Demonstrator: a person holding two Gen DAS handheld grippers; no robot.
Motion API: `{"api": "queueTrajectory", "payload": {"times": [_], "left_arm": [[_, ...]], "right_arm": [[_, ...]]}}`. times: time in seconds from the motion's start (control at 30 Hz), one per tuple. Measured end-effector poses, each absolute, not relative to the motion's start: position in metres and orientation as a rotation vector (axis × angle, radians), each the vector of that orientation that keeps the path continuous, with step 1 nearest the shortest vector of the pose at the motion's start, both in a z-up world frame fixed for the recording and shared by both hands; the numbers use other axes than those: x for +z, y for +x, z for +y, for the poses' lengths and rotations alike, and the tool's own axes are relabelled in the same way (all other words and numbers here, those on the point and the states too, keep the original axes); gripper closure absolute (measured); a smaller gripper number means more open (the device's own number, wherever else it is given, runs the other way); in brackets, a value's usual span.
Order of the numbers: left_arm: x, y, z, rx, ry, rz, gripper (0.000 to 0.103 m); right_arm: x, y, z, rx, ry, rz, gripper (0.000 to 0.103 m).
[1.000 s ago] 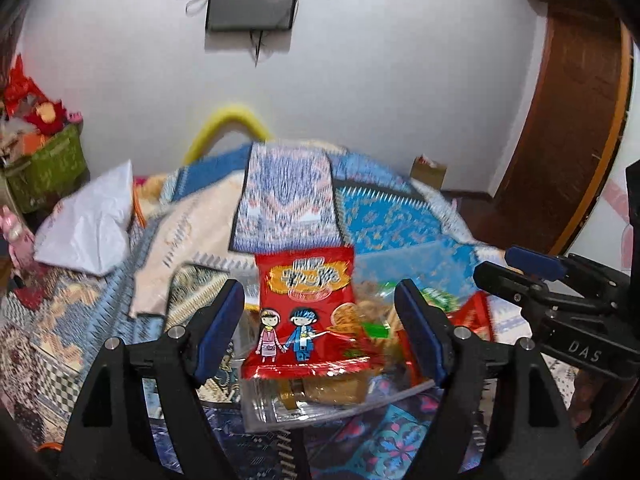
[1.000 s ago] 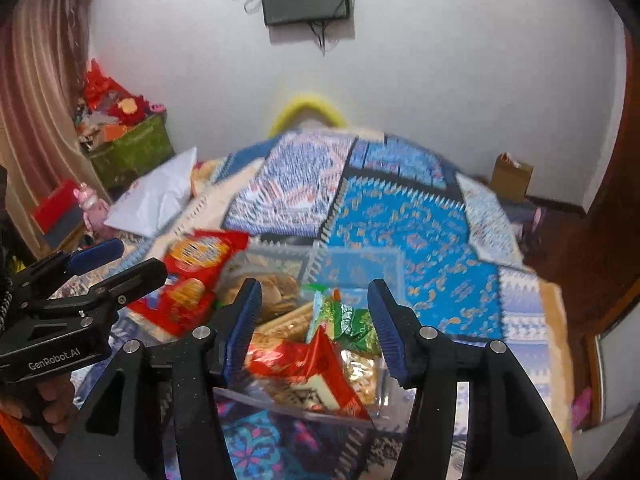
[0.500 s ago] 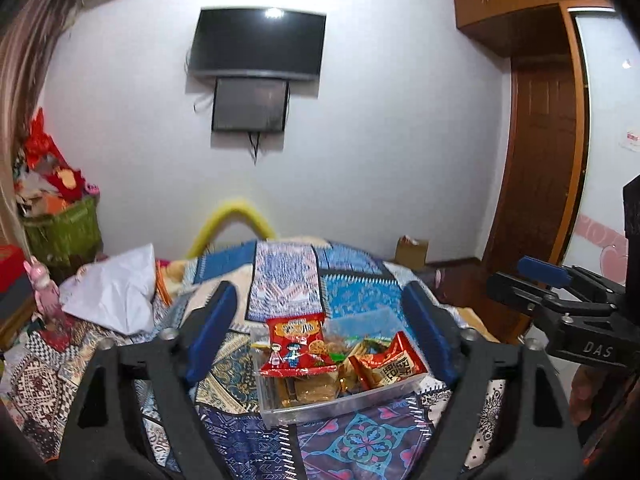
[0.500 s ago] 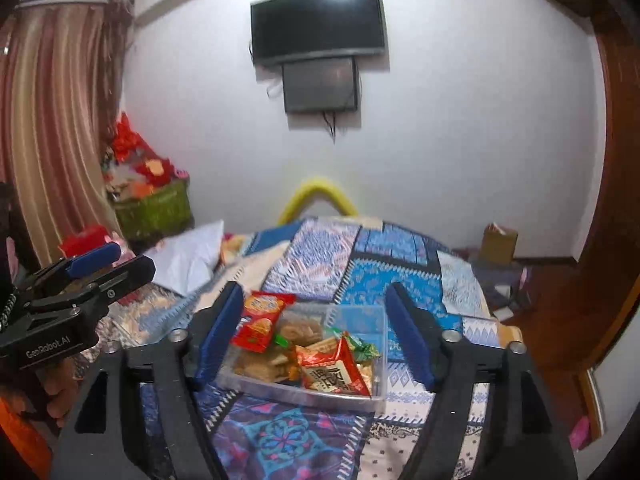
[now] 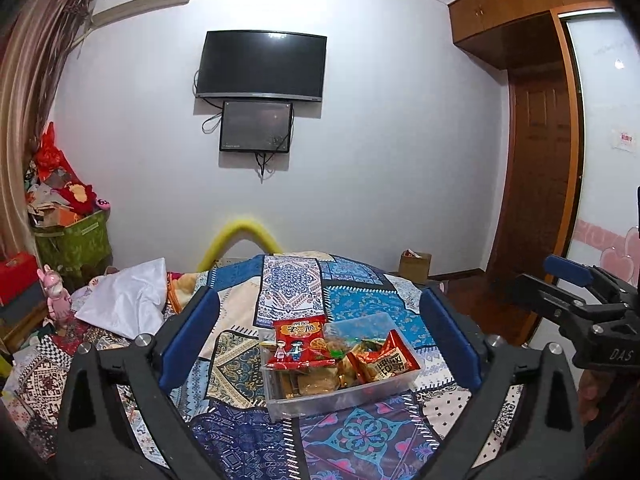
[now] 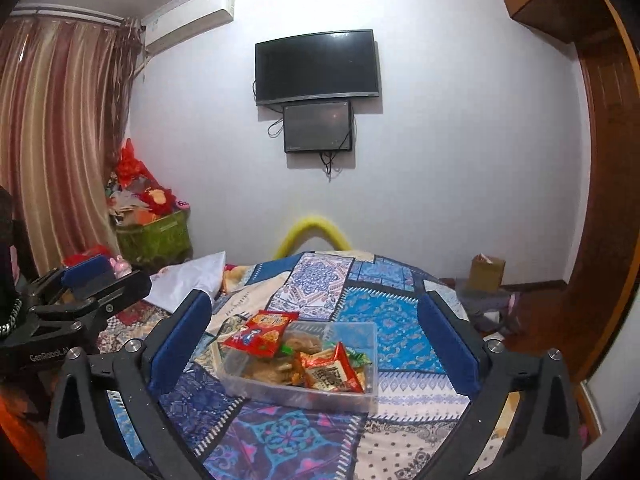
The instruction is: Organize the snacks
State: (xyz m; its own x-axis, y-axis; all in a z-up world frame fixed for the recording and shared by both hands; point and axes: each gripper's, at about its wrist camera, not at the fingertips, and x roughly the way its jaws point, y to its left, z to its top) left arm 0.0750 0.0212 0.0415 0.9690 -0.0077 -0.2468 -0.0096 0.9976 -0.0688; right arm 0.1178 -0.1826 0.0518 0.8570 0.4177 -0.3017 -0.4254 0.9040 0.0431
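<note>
A clear plastic box (image 5: 360, 396) (image 6: 256, 388) sits on the patchwork bedspread and holds several snack packets. A red packet with two cartoon children (image 5: 300, 344) (image 6: 260, 332) lies over its left rim. A red-orange packet (image 5: 386, 362) (image 6: 332, 372) and a green one (image 6: 356, 358) lie at its right. My left gripper (image 5: 318, 340) is open and empty, held back above the box. My right gripper (image 6: 314, 340) is open and empty too, well back from the box. Each gripper shows at the edge of the other's view, the right one (image 5: 580, 304) and the left one (image 6: 80, 288).
The bedspread (image 5: 352, 304) covers the bed. A white cloth (image 5: 128, 300) lies at its left. A green basket of red things (image 5: 72, 236) stands in the left corner. A cardboard box (image 5: 416, 266) sits on the floor by the wooden door (image 5: 536, 184). A TV (image 5: 262, 66) hangs on the wall.
Both grippers have pulled back and up from the box, which now looks small and far. Both stayed open and empty. The snacks have not moved.
</note>
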Motion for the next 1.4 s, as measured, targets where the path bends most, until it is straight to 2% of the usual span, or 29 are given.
{"api": "queueTrajectory", "payload": {"times": [1.4], "left_arm": [[0.031,0.072,0.009,-0.033,-0.042,0.281,0.002]], "right_arm": [[0.048,0.106,-0.193,0.437,-0.011,0.329,0.000]]}}
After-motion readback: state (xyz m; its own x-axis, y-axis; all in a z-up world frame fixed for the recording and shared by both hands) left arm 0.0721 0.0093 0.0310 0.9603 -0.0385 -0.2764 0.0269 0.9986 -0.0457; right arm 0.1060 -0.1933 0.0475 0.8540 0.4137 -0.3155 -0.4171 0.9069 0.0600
